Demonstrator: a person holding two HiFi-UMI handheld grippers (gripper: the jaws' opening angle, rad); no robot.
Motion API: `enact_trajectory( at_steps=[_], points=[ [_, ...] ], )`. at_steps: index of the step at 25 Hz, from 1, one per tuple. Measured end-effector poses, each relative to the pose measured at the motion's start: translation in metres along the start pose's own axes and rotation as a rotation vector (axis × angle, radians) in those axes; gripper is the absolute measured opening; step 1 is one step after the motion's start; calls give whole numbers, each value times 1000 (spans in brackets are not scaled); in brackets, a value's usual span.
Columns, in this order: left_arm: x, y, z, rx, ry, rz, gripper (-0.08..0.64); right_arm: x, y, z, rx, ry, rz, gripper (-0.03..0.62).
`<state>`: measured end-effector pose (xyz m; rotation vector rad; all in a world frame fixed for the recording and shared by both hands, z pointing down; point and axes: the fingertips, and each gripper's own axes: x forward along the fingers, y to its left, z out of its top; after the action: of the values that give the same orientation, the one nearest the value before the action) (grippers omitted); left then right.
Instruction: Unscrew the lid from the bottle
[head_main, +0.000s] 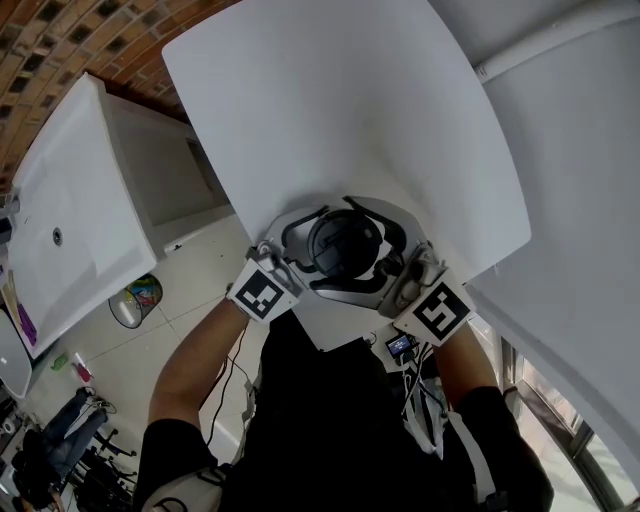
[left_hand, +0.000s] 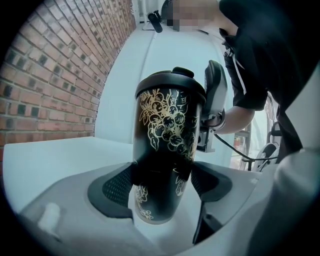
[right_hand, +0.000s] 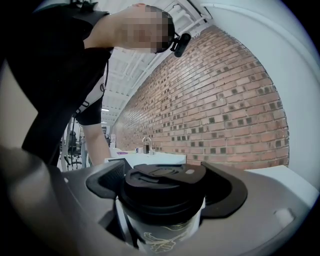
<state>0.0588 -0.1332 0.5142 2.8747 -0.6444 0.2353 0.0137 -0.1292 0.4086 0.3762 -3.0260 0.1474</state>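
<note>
A black bottle (left_hand: 167, 145) with a gold flower print stands upright at the near edge of the white table (head_main: 330, 110). Its black lid (right_hand: 164, 186) sits on top, seen from above as a dark disc, the lid (head_main: 345, 243). My left gripper (left_hand: 161, 180) is shut on the bottle's lower body, both dark pads against its sides. My right gripper (right_hand: 167, 189) is shut on the lid, with a pad on each side of its rim. From the head view, the left gripper (head_main: 316, 252) and the right gripper (head_main: 374, 252) come in from opposite sides and wrap the bottle.
A white cabinet with a sink top (head_main: 80, 210) stands left of the table over a tiled floor (head_main: 200, 280). A brick wall (left_hand: 60, 75) runs along one side. A white pipe (head_main: 550, 40) crosses the upper right. Cables (head_main: 425, 400) hang below my right arm.
</note>
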Motion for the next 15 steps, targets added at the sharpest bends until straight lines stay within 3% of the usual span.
enact_trajectory(
  at_steps=[15],
  points=[
    [-4, 0, -7, 20, 36, -64, 356, 3, 4, -1, -7, 20, 126, 469]
  ],
)
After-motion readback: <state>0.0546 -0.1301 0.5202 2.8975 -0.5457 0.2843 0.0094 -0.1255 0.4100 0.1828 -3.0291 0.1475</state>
